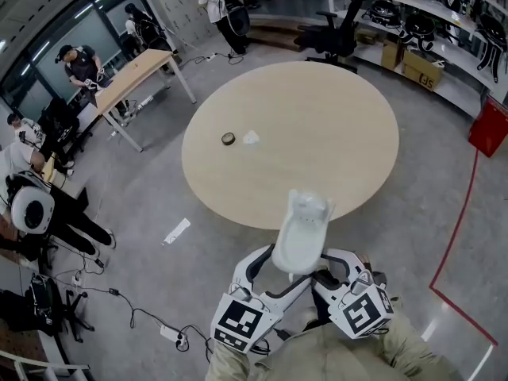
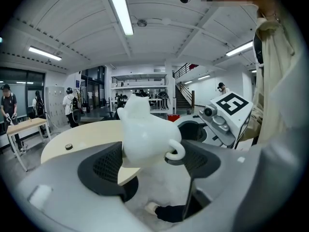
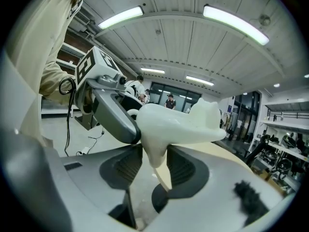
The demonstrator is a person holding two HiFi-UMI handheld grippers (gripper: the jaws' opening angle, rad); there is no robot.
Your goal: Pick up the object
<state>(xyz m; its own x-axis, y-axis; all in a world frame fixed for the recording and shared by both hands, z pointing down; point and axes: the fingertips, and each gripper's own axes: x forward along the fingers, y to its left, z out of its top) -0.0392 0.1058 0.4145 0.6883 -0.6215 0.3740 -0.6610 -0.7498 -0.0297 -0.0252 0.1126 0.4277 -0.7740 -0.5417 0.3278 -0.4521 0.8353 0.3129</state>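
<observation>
Together, left tongs (image 1: 274,259) and right tongs (image 1: 327,262) converge, clamping the white jug (image 1: 302,228) from opposite sides.

The clothing (image 1: 333,359) is khaki; left tool (image 2: 154,166) and right tool (image 3: 155,168) bear black-and-white marker cubes (image 1: 238,322).

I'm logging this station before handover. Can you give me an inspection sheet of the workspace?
Surface: round wooden table, pale top.
Job's things: white jug, held in the air at the table's near edge.
Clutter: tape ring and white scrap side by side on the table; paper strip on the floor.
Grippers: left gripper and right gripper both grip the white jug.
Cables: cable and power strip on the floor, left.
Surroundings: office chair, long table with people, red floor line.
</observation>
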